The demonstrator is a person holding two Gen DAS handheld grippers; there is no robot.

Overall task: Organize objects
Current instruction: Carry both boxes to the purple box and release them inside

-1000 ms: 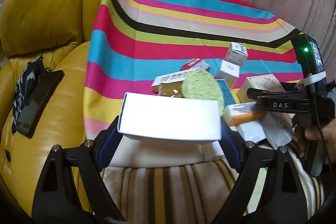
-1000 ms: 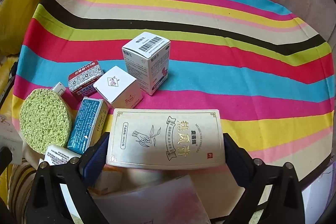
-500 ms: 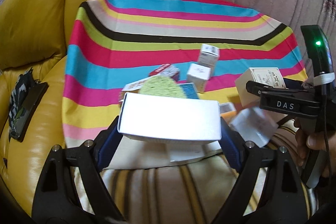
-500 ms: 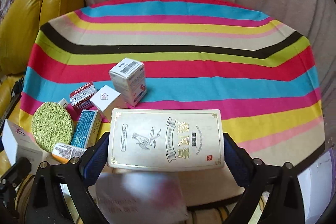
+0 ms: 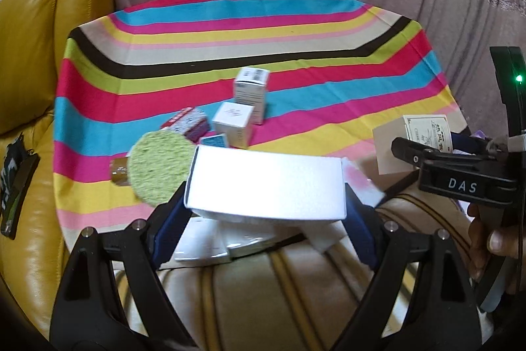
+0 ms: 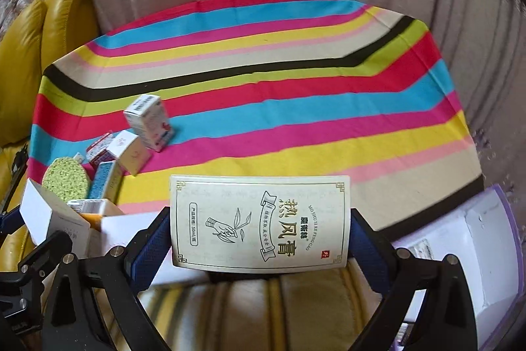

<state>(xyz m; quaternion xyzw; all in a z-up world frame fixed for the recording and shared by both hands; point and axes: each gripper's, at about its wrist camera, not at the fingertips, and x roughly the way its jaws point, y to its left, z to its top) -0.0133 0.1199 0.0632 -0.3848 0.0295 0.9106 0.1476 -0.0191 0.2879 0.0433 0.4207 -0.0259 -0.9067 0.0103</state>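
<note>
You had a box in each tool. Your left gripper (image 5: 264,203) was clamped across the ends of a plain white box (image 5: 266,183), carried clear of the cloth (image 5: 296,61); your right gripper (image 6: 259,239) pinched a cream box (image 6: 259,222) with a printed label the same way, also lifted. So two pickups were made, but neither box was yet set down.

Just beyond the white box, several flat white packets (image 5: 203,244) lay loose at the near edge. Farther on, the green sponge (image 5: 157,166), a red box (image 5: 187,124), a blue box (image 6: 102,180), a small white cube (image 5: 233,124) and a taller barcode box (image 5: 251,91) sat bunched at the cloth's left side, touching or nearly so.

The far stripes and the whole right side lay bare. By my judgement you were early: most of the sorting remained.
</note>
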